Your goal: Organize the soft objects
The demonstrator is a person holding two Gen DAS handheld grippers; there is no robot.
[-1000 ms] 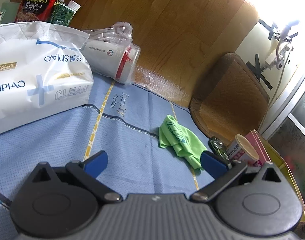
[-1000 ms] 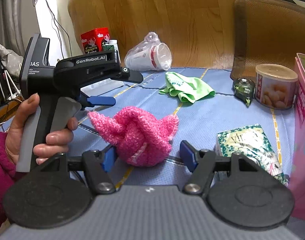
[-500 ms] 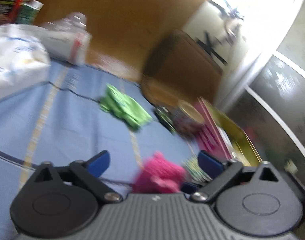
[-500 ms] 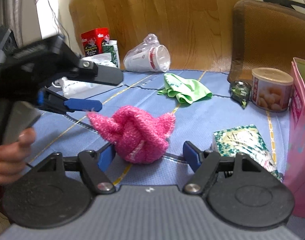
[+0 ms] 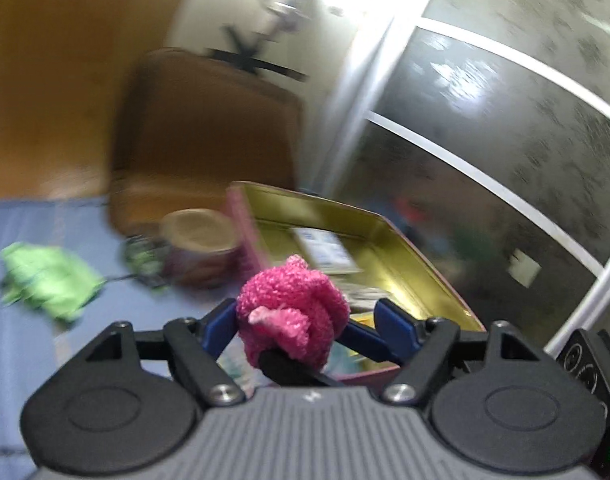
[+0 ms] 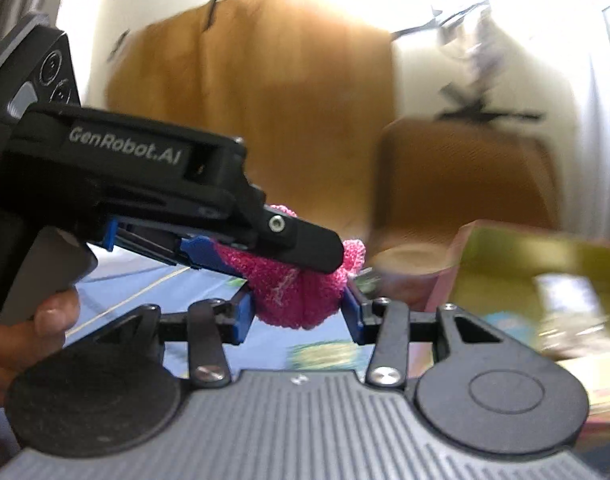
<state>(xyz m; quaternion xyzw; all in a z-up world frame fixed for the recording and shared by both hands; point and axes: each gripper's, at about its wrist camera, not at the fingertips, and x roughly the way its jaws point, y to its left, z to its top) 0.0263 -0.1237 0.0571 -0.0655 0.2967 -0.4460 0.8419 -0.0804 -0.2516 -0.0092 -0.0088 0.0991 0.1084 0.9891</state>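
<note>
Change: the pink knitted ball (image 6: 297,296) has been lifted off the blue mat (image 5: 21,336); both grippers have narrowed.
Right gripper (image 6: 297,314): jaws closing, pads pressed on the ball's sides, lower centre of frame.
Left gripper (image 5: 305,320): jaws closing around the same ball; grip from above.
Green cloth (image 5: 45,280): left, on the mat.
Gold tin (image 5: 345,240): open, centre right, beyond the ball.
</note>
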